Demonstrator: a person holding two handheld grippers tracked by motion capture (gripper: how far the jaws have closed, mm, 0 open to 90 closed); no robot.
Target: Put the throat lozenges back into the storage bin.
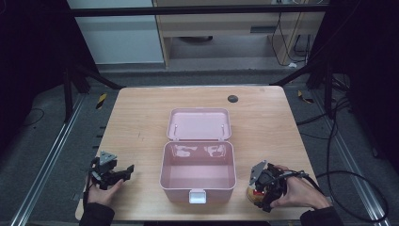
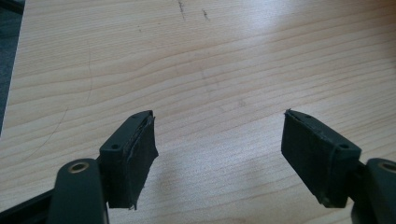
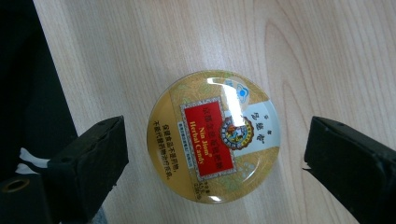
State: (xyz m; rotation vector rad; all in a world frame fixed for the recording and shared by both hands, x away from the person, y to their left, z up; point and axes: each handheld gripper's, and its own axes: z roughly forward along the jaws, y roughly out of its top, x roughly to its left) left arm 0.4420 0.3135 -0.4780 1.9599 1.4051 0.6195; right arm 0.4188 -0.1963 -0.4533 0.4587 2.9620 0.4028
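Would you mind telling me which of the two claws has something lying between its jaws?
The right claw: a round gold candy tin lies between its open jaws, untouched. The left claw frames bare table.

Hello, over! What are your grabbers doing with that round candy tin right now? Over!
Right hand-held gripper open, jaws either side of candy tin, not touching. Left hand-held gripper open, empty. Tin lies flat on table beside open pink box. Path clear.

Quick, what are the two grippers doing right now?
Left gripper: open, nothing between its jaws, above bare table.
Right gripper: open, jaws either side of the round candy tin, not touching it.
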